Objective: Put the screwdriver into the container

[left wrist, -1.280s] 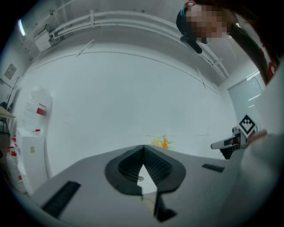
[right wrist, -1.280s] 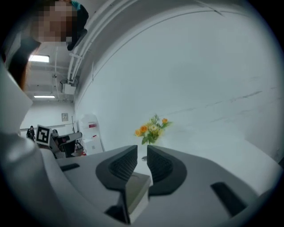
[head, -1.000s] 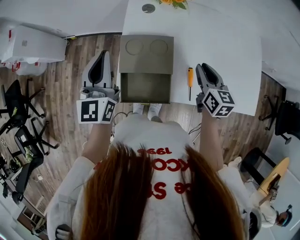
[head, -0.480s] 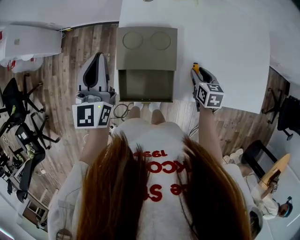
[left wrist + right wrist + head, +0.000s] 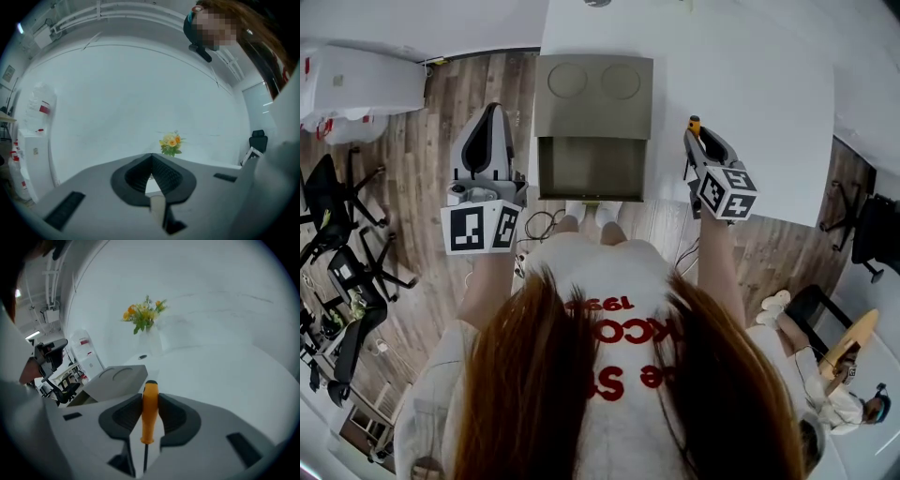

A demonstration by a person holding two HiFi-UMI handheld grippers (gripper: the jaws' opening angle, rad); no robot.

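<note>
The screwdriver (image 5: 150, 405) has a smooth, rounded orange plastic handle and a thin dark metal shaft. Its handle lies between the ribbed black pads of the right gripper (image 5: 705, 150), whose jaws are closing on it, with the handle end pointing forward. That gripper is held over the matte white counter (image 5: 759, 94), just right of the container (image 5: 592, 84). The container is a boxy olive-grey case with two round recesses in its top and an open compartment. The left gripper (image 5: 490, 136) hangs left of the container over the wood-plank floor (image 5: 431, 187), jaws together and empty.
</note>
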